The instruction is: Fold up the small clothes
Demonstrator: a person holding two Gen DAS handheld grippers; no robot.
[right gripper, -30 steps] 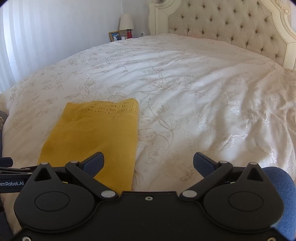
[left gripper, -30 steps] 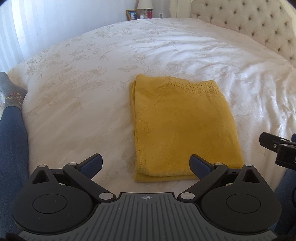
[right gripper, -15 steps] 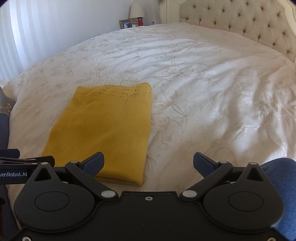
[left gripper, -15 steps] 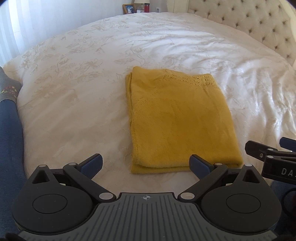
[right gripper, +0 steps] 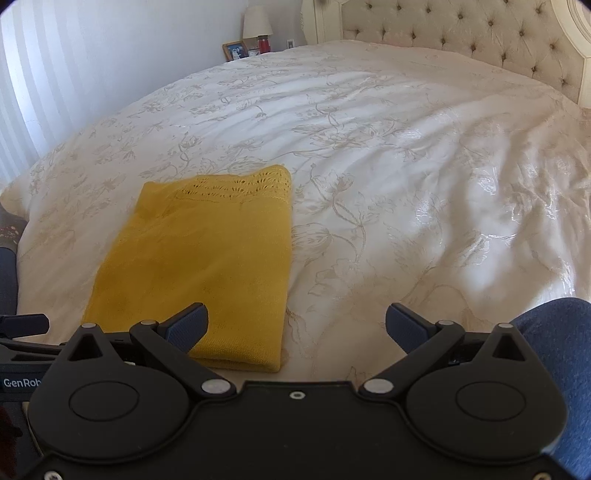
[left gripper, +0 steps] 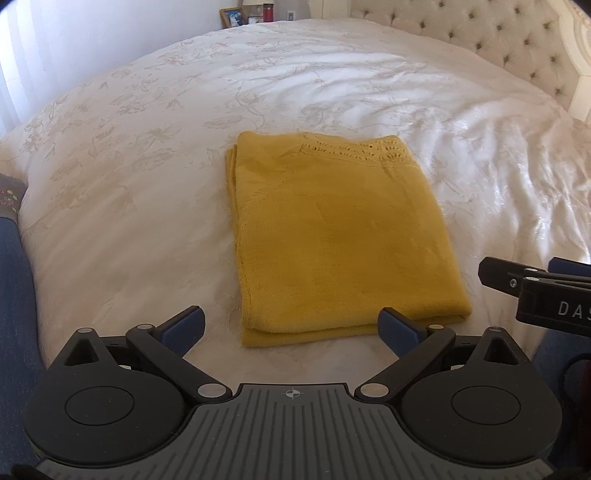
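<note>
A yellow knit garment (left gripper: 340,236) lies folded into a flat rectangle on the white bedspread (left gripper: 129,192). It also shows in the right wrist view (right gripper: 207,273), left of centre. My left gripper (left gripper: 291,326) is open and empty, held just short of the garment's near edge. My right gripper (right gripper: 295,325) is open and empty, near the garment's near right corner. The right gripper's side shows at the right edge of the left wrist view (left gripper: 535,291).
A tufted headboard (right gripper: 480,33) stands at the far right. A nightstand with a lamp (right gripper: 256,22), a photo frame (right gripper: 233,50) and a red jar (right gripper: 264,43) is at the far end. A person's jeans-clad legs (left gripper: 14,295) flank the bed edge.
Both grippers have pulled back and risen from the garment, so it sits farther off in both views. The garment has not moved. Both stay open.
</note>
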